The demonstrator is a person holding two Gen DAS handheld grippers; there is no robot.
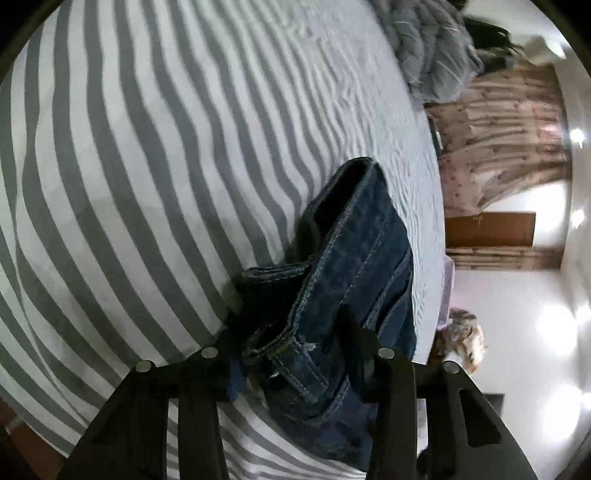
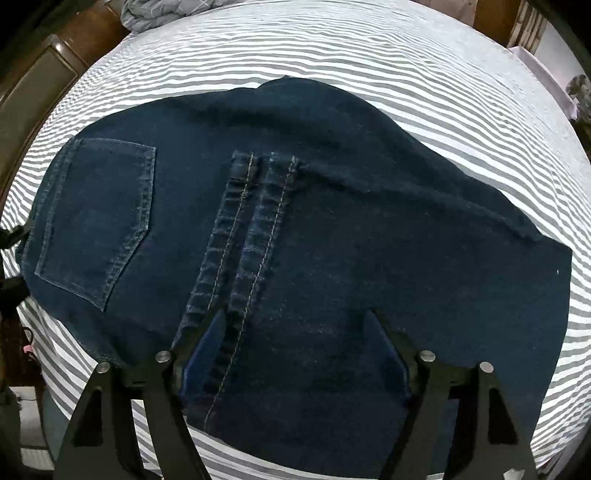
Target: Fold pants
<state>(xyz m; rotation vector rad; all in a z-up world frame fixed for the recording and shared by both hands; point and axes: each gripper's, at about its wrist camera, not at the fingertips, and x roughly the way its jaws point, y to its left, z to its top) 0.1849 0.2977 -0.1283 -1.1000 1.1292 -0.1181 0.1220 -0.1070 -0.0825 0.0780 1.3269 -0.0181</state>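
Dark blue jeans [image 2: 332, 221] lie folded flat on the grey-and-white striped bed [image 2: 369, 48]. A back pocket [image 2: 96, 214] shows at the left and two leg hems [image 2: 251, 229] lie across the middle. My right gripper [image 2: 295, 325] points down over the near part of the denim, its fingers wide apart with nothing pinched. In the left wrist view a bunched end of the jeans [image 1: 354, 251] with the waistband fills the gap of my left gripper [image 1: 295, 325]. Both its fingers press against that cloth just above the striped bed [image 1: 129, 166].
A crumpled grey blanket [image 1: 428, 48] lies at the far corner of the bed, also seen as the blanket [image 2: 155, 14]. Beyond the bed's edge hang patterned curtains [image 1: 509, 140] beside a wooden door [image 1: 491, 229]. Brown wooden furniture [image 2: 74, 40] borders the bed.
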